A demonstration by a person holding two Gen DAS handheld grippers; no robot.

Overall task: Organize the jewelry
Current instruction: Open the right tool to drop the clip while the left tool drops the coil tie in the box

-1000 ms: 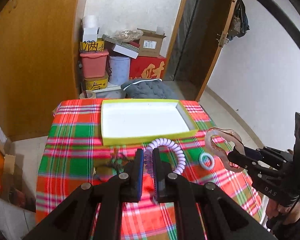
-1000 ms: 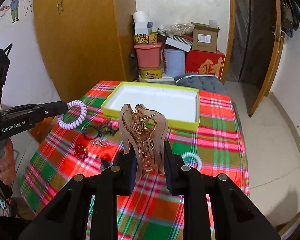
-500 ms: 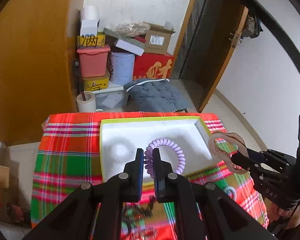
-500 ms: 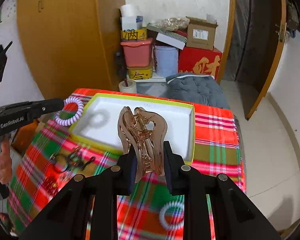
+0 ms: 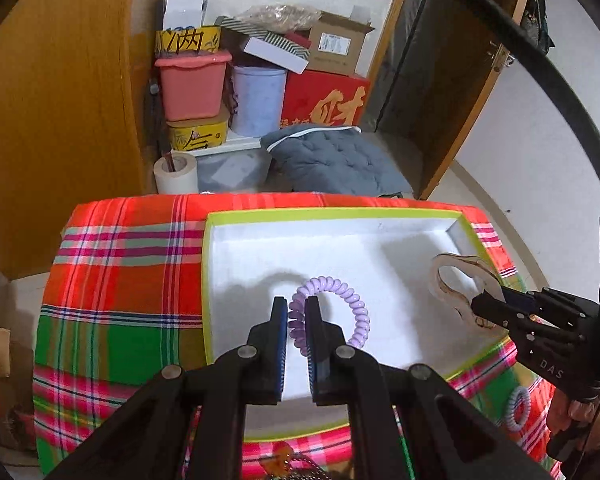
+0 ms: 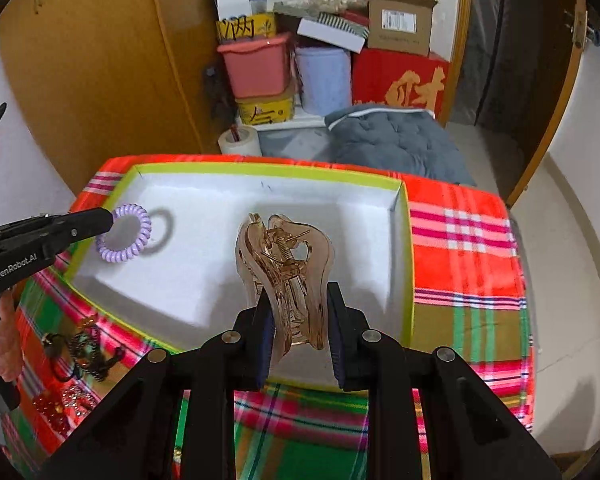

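My left gripper [image 5: 296, 310] is shut on a purple spiral hair tie [image 5: 346, 300] and holds it over the left part of the white tray with a lime rim [image 5: 340, 213]. The hair tie also shows in the right wrist view [image 6: 126, 240], with the left gripper [image 6: 106, 220] at the tray's [image 6: 268, 170] left edge. My right gripper [image 6: 298, 316] is shut on a translucent brown claw hair clip [image 6: 286, 264] above the tray's near right part. That clip shows in the left wrist view [image 5: 454, 284], held by the right gripper [image 5: 486, 306].
The tray lies on a red and green plaid cloth [image 6: 460, 248]. Dark hair ties and red beads [image 6: 76, 360] lie on the cloth at the near left. A pale spiral hair tie [image 5: 516, 408] lies near the right. Boxes and bins [image 5: 260, 80] stand behind the table.
Both grippers have moved forward from above the cloth to over the tray, each still holding its item. The hair tie now hangs low above the tray floor.
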